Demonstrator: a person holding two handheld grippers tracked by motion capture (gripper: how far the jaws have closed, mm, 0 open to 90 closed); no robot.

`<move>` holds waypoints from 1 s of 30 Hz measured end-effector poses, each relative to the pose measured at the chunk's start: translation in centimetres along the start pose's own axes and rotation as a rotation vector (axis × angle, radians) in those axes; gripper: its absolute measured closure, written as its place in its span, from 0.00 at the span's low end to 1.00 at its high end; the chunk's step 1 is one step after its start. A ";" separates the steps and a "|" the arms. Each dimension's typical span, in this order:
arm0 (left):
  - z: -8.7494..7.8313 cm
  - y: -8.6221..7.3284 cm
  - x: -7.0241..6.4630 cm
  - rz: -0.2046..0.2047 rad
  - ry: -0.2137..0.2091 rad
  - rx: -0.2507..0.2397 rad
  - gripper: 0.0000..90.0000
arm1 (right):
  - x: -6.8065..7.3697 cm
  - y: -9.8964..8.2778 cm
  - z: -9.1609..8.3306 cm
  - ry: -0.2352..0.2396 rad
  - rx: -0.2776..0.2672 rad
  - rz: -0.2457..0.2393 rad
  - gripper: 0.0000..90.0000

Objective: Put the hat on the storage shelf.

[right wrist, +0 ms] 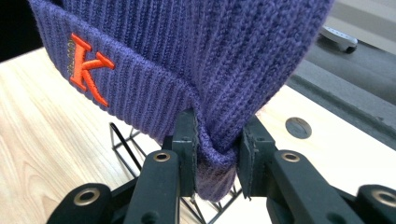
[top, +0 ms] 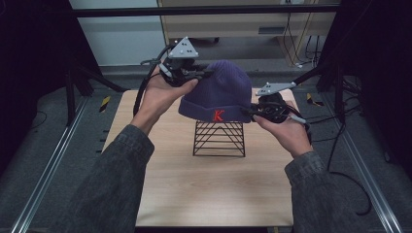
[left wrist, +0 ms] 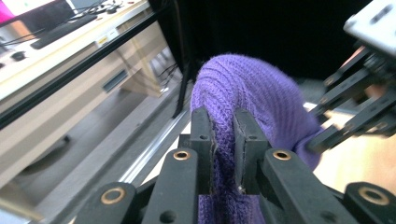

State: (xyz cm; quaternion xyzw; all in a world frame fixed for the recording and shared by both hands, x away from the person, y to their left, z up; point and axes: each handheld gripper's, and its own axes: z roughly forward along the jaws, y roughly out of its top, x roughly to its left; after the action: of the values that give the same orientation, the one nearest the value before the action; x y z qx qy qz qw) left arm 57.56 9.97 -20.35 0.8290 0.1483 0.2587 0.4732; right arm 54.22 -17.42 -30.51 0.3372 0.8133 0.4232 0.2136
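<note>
1. A purple ribbed knit beanie [top: 221, 92] with an orange embroidered letter K [top: 218, 115] on its folded cuff sat over the top of a black wire pyramid stand [top: 218, 138], which stood near the middle of the pale wooden desk [top: 214, 194].
2. The left gripper [top: 206, 74] was held high at the beanie's upper left side; in the left gripper view its fingers [left wrist: 203, 140] were pinching a fold of the purple knit between them.
3. The right gripper [top: 250, 112] was at the beanie's lower right edge, and in the right gripper view its fingers [right wrist: 186, 140] were squeezing the bunched cuff, with the K just to the left of them.
4. Each gripper was in a person's hand, the left hand [top: 163, 94] raised and the right hand [top: 286, 131] lower, both forearms in dark grey sleeves [top: 116, 184] coming in from the near edge of the desk.
5. A grey three-cornered plate [top: 183, 48] topped the left gripper, and another [top: 274, 88] topped the right one.
6. The wire stand showed directly under the beanie in the right gripper view, its bars just behind the fingers.
7. Round the desk ran metal floor rails [top: 48, 165], with yellow-and-black striped tape [top: 104, 103] at the far left corner and black cables [top: 340, 145] trailing on the floor to the right.
8. Beyond the desk stood a pale cabinet [top: 233, 24] behind a dark horizontal bar [top: 204, 9].
</note>
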 end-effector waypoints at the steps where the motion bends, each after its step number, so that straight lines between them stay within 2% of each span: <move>1: 0.2 -0.2 0.1 -0.010 -0.003 -0.003 0.89 | -0.1 -0.2 0.1 -0.007 0.001 0.004 0.79; 5: 1.0 -1.1 0.2 -0.026 0.003 0.007 0.88 | -0.4 -0.6 0.3 -0.010 0.017 0.003 0.80; 12: 2.1 -2.1 -0.2 -0.017 0.013 0.020 0.88 | -0.8 -1.6 0.9 -0.033 0.037 0.014 0.80; 17: 2.8 -2.8 -0.3 -0.024 0.013 0.023 0.88 | -0.7 -2.3 1.5 -0.028 0.050 0.021 0.80; 22: 3.2 -3.9 -0.8 -0.021 0.010 0.039 0.88 | -0.6 -2.9 1.8 -0.035 0.073 0.011 0.79; 26: 3.4 -4.9 -1.1 -0.035 0.001 0.049 0.88 | -0.4 -3.7 2.2 -0.036 0.085 0.007 0.79; 30: 3.8 -6.0 -1.9 -0.028 -0.009 0.063 0.88 | -0.1 -4.9 2.7 -0.039 0.091 0.005 0.79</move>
State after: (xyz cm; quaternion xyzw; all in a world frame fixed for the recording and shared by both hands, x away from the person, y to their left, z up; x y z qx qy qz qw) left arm 58.14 9.38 -27.63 0.8425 0.1659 0.2436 0.4510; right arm 54.17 -18.09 -36.07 0.3566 0.8268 0.3795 0.2127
